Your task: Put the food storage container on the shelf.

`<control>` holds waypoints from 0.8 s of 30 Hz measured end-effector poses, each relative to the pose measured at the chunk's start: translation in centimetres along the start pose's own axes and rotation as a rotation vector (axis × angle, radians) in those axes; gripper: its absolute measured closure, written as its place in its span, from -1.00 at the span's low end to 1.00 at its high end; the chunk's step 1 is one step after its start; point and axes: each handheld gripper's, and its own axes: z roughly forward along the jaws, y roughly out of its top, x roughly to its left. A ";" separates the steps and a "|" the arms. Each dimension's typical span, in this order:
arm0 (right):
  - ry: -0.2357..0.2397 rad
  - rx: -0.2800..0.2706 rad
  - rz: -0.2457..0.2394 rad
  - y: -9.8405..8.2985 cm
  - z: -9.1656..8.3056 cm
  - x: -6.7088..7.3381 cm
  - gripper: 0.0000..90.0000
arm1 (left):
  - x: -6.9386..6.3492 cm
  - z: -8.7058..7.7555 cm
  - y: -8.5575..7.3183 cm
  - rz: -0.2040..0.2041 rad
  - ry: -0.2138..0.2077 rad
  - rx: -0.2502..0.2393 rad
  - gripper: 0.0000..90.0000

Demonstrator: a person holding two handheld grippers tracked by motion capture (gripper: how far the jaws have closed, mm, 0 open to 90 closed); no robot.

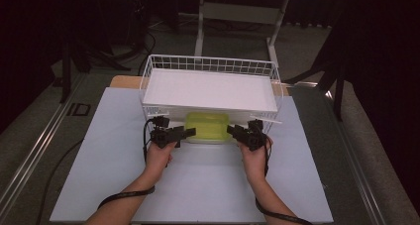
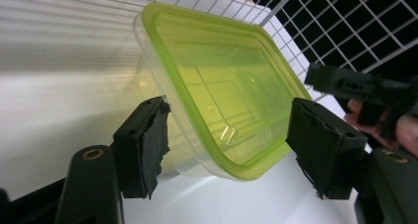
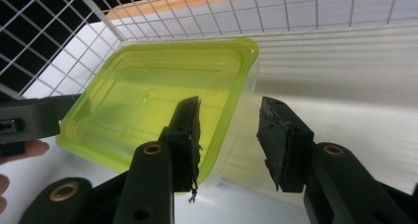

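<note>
Both claws, my left [image 1: 187, 133] and right [image 1: 232, 130], are spread at either end of one green-lidded tub [image 1: 208, 127], neither pinching it yet. It sits on the worktop [image 1: 208, 185] under the wire basket [image 1: 210, 66], whose white shelf [image 1: 210, 90] hides its far half from above.

Both forearms reach forward from the near edge, roughly parallel and well apart, each with a strap and cable trailing off the wrist. The left hand [image 1: 159, 155] grips the left hand-held gripper [image 1: 189, 132], jaws spread wide and pointing inward to the right. The right hand [image 1: 254, 158] grips the right hand-held gripper [image 1: 231, 130], jaws parted and pointing inward to the left.
</note>
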 end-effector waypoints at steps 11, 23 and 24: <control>0.034 -0.005 -0.086 -0.5 -2.1 1.6 0.32 | -0.1 -1.3 -0.8 0.143 0.035 -0.075 -0.74; 0.102 0.025 -0.116 -2.9 -2.8 4.0 0.32 | -0.3 -2.9 -2.1 0.240 0.053 -0.056 -0.96; 0.106 0.032 -0.121 -3.1 -2.7 4.2 0.35 | -0.5 -3.1 -2.2 0.256 0.055 -0.063 -0.96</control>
